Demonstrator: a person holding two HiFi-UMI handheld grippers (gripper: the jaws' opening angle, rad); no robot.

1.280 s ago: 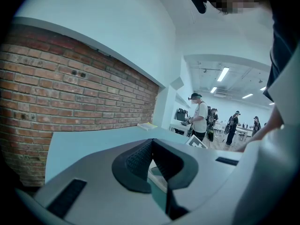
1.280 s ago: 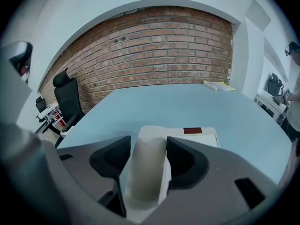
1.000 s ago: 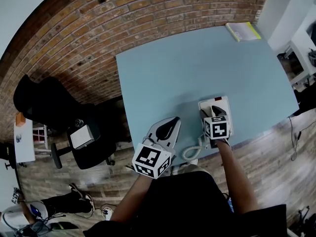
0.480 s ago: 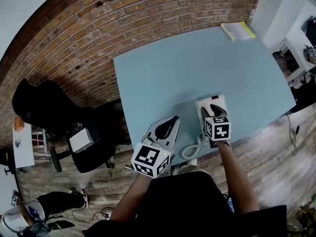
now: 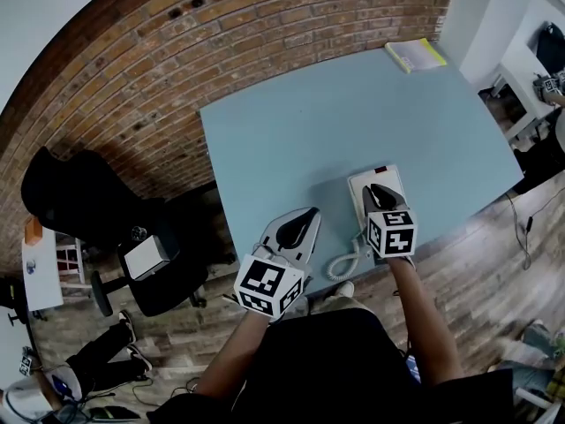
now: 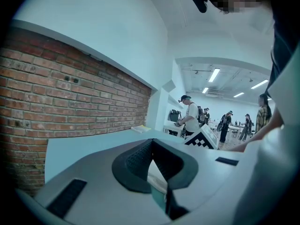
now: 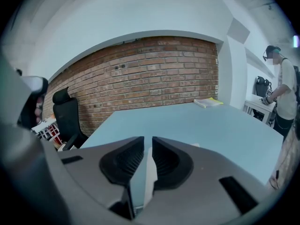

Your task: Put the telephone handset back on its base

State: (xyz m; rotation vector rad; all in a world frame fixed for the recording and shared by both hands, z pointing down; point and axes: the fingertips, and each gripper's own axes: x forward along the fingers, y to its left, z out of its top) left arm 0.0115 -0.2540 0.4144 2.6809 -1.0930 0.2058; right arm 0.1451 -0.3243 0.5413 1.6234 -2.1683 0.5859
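Observation:
A white telephone [image 5: 387,177] with a red dot at its far edge sits near the front of the light blue table [image 5: 300,131]. Its coiled cord [image 5: 341,264] hangs over the near edge. My right gripper [image 5: 372,189] hovers over the phone and hides most of it, so the handset is hard to make out. Its jaws have just been closing; in the right gripper view the right gripper [image 7: 147,140] shows a narrow gap with nothing in it, and a white sliver of the telephone [image 7: 151,168] shows below. My left gripper [image 5: 312,212] is shut and empty at the table's near left edge.
A yellow-and-white book [image 5: 415,54] lies at the table's far right corner. A black office chair [image 5: 66,188] and a stool with a white box [image 5: 146,244] stand left of the table by the brick wall [image 5: 177,51]. Several people [image 6: 194,116] stand in the far room.
The right gripper has lifted up off the telephone and its jaws have come from wide apart to nearly together. The left gripper has stayed where it was.

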